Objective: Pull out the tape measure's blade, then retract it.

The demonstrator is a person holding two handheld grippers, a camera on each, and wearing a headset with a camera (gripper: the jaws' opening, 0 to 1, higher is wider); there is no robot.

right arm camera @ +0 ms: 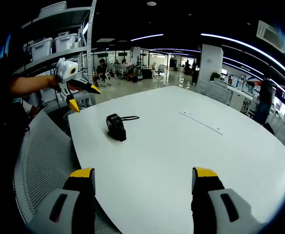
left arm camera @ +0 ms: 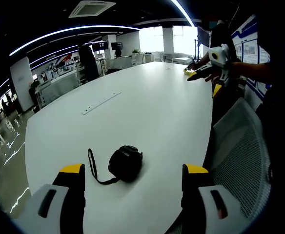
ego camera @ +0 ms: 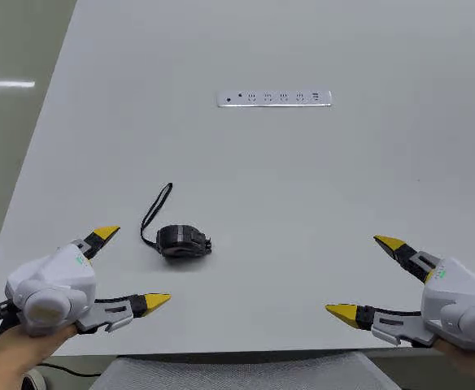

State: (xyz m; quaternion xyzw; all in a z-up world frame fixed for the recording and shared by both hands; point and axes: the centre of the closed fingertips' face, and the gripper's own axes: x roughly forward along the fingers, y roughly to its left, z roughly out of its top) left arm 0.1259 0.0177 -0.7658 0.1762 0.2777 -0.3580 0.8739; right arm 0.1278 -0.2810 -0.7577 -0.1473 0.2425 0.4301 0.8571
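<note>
Black tape measure (ego camera: 184, 241): resting on the white worktop (ego camera: 319, 187), near its front edge, just ahead of the left gripper (ego camera: 133, 266) and well apart from the right gripper (ego camera: 363, 276); touched by neither.
Strap (ego camera: 154, 210): thin black loop, lying flat, trailing from the case toward the far left.
Left gripper: held low over the near edge; yellow-tipped fingers (ego camera: 106, 233) spread wide, gripping nothing, clear of the case; in the left gripper view, case seen between and beyond the two tips.
Right gripper: low over the near edge, off to the right; fingers (ego camera: 390, 242) likewise wide apart and empty.
Socket strip (ego camera: 274, 98): silver, set in the worktop, far behind the tape measure.
Mesh chair back (ego camera: 237, 372): grey, just below the near edge, between the two grippers.
</note>
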